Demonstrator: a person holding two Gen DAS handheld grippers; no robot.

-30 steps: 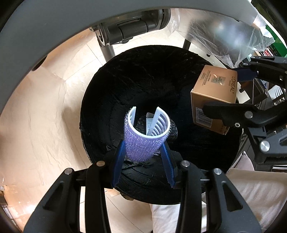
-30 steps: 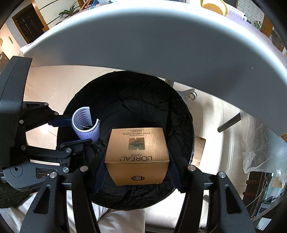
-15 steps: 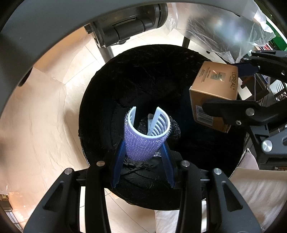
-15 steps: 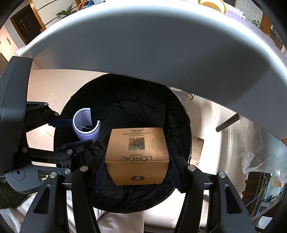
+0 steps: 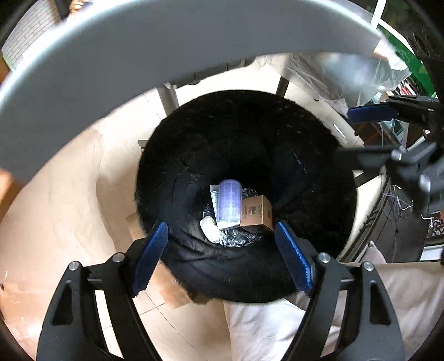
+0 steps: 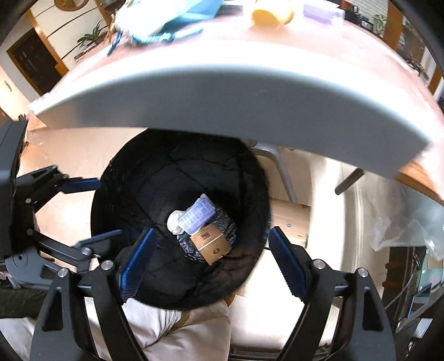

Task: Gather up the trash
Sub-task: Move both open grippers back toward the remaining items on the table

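Observation:
A black-lined trash bin (image 5: 249, 133) (image 6: 155, 177) stands on the floor under the table edge. At its bottom lie a purple hair roller (image 5: 229, 201) (image 6: 197, 215), a gold L'Oreal box (image 5: 256, 213) (image 6: 213, 244), a white crumpled wad (image 5: 209, 229) (image 6: 174, 220) and a small tube. My left gripper (image 5: 222, 258) is open and empty above the bin's near rim. My right gripper (image 6: 212, 262) is open and empty above the bin; it also shows at the right of the left wrist view (image 5: 369, 133).
The grey table edge (image 5: 166, 47) (image 6: 222, 91) arcs overhead. On the tabletop sit a yellow cup (image 6: 273, 14) and a blue-white bag (image 6: 166, 14). Table legs (image 5: 169, 97) stand behind the bin. Clear plastic sheeting (image 5: 347, 72) hangs right. The person's light trousers (image 5: 291, 327) are below.
Both grippers opened. The purple roller and the gold box dropped into the bin bottom. Both grippers rose, so the table edge and top show more.

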